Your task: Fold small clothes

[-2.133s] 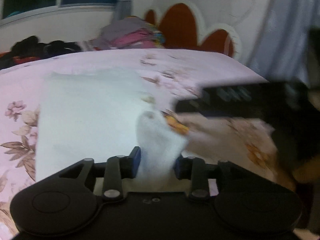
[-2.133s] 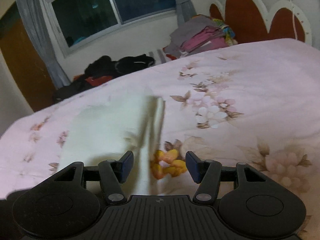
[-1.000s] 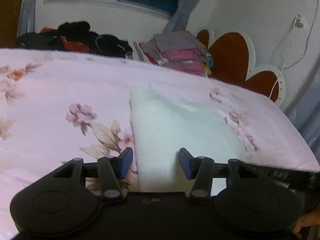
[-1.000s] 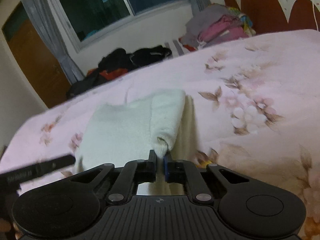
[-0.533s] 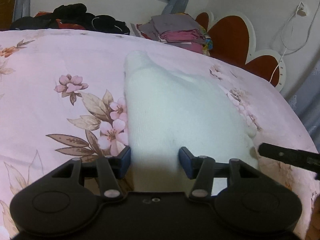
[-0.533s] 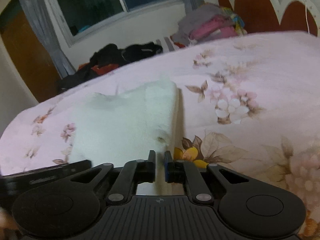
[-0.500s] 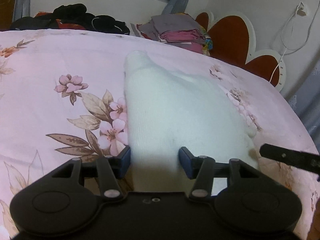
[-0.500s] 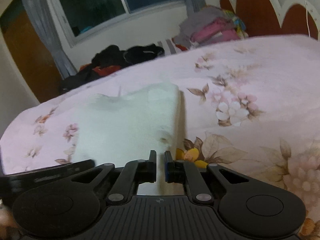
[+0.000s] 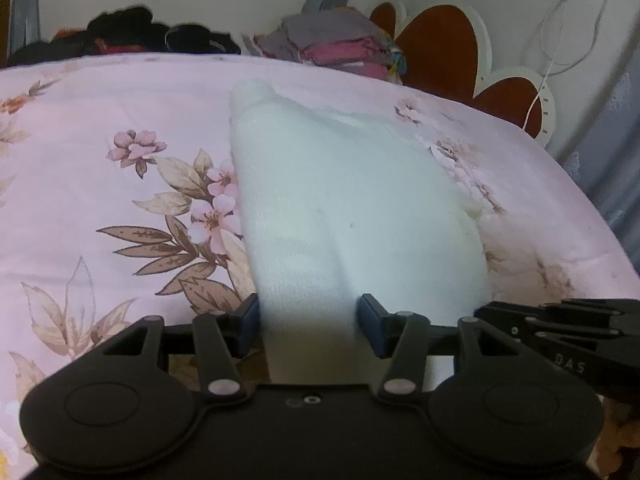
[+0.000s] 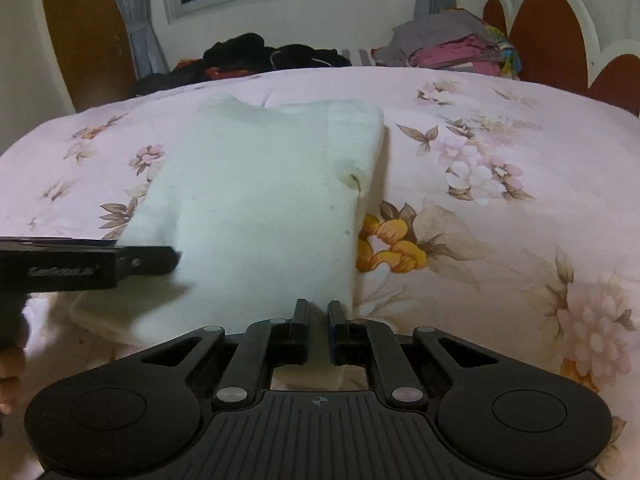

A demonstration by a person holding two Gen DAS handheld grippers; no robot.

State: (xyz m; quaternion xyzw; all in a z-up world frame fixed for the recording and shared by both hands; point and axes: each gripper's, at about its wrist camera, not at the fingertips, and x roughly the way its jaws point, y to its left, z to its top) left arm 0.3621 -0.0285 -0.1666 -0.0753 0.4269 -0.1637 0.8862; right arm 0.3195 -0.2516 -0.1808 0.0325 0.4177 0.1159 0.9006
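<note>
A small white knitted garment (image 9: 348, 196) lies on the pink floral bedspread (image 9: 100, 128). In the left wrist view its near edge rises between the fingers of my left gripper (image 9: 308, 322), which stand open on either side of the cloth. In the right wrist view the same garment (image 10: 256, 196) lies flat, partly folded, with a sleeve laid over its right side. My right gripper (image 10: 318, 320) is shut on the garment's near edge. The left gripper's finger (image 10: 132, 262) shows at the garment's left side.
A stack of folded grey and pink clothes (image 10: 452, 46) sits at the far side by the red and white headboard (image 10: 552, 36). A dark pile of clothes (image 10: 260, 56) lies under the window. The bed's right edge (image 9: 600, 220) drops off near the curtain.
The garment has been lowered and now lies flatter on the bed. The left gripper has come closer to its near edge. The right gripper stays shut on the cloth.
</note>
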